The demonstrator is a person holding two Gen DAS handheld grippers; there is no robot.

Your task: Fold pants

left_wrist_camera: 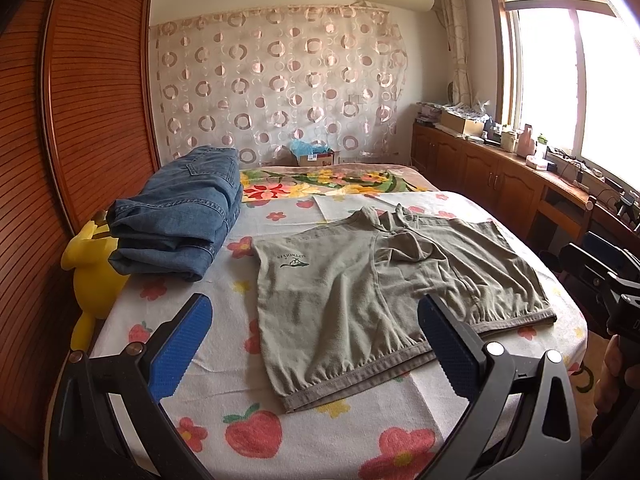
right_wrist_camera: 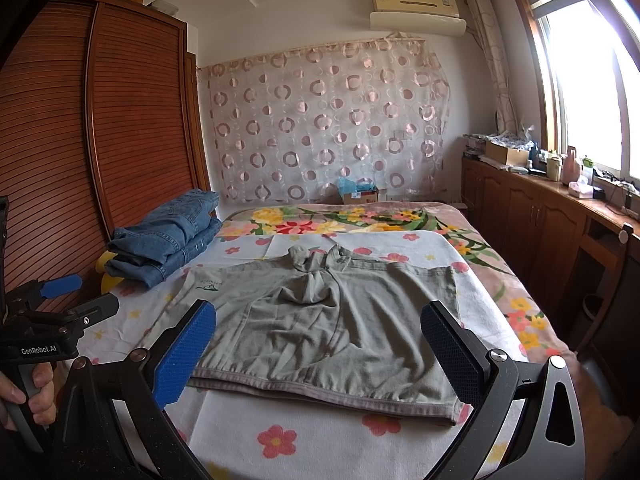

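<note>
- We see the grey-green shorts (left_wrist_camera: 384, 288) spread flat on the bed (left_wrist_camera: 320, 432), waistband toward the near edge and legs pointing to the far wall; the cloth around the crotch is bunched and wrinkled.
- A small dark printed logo (left_wrist_camera: 293, 261) sits on the leg nearer the wardrobe.
- Our left hand-held gripper (left_wrist_camera: 316, 344) hangs above the waistband with its blue-padded jaws spread wide, grasping nothing.
- Our right hand-held gripper (right_wrist_camera: 320, 348) is likewise released, jaws wide apart over the near part of the shorts, not touching the cloth as far as we can tell.
- In the right wrist view a hand (right_wrist_camera: 28, 396) grips the left tool's handle.
- Folded blue jeans (left_wrist_camera: 180, 220) are stacked at the bed's left side, near the slatted wooden wardrobe (left_wrist_camera: 80, 112), well apart from the shorts.
- A yellow plush toy (left_wrist_camera: 94, 280) lies beside the jeans, partly under them.
</note>
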